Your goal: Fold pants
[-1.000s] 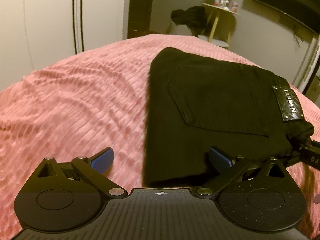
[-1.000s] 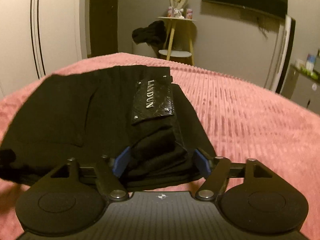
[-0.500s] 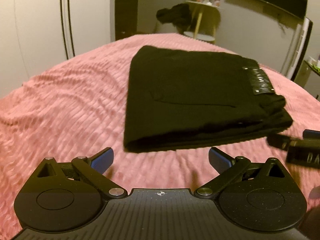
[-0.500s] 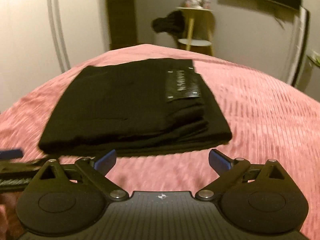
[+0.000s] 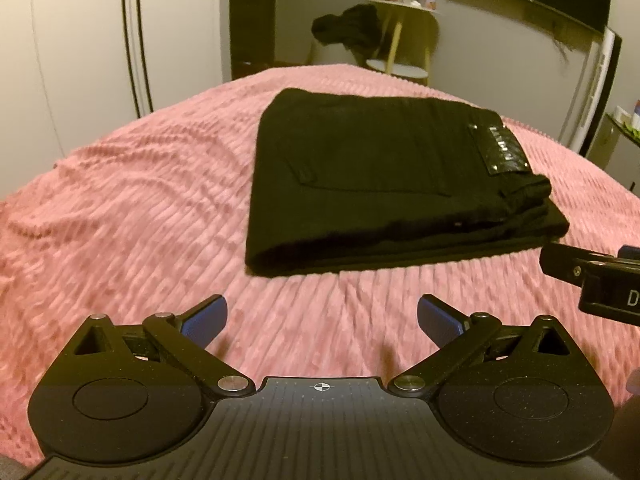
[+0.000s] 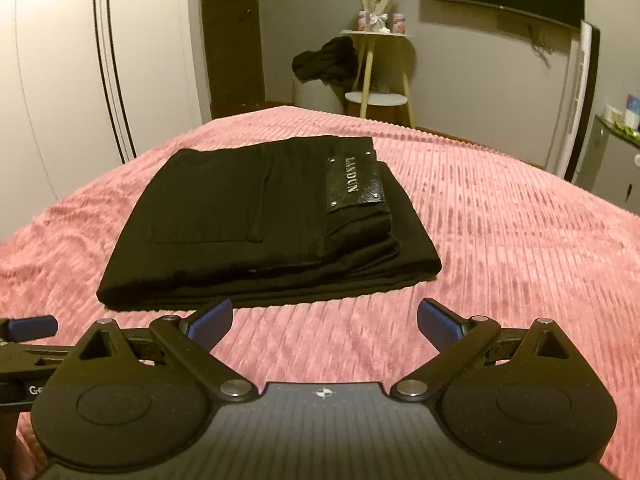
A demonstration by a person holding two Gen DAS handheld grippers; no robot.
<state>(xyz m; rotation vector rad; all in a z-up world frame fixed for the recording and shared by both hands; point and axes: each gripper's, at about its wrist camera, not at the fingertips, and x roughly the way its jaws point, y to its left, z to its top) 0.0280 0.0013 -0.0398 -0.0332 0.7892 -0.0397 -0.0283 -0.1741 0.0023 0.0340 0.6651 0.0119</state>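
Pants (image 6: 256, 224) are lying folded into a compact stack on the bed (image 6: 500, 248); left claw (image 5: 322, 320) and right claw (image 6: 324, 320) are hovering wide, empty: fold looks complete.

Left claw (image 5: 322, 318) and right claw (image 6: 325, 320) — both spread wide, empty, side by side

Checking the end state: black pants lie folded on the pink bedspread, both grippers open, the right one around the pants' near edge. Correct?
Not quite. The right gripper is open but clear of the pants, short of their near edge, as the right wrist view shows. The rest holds.
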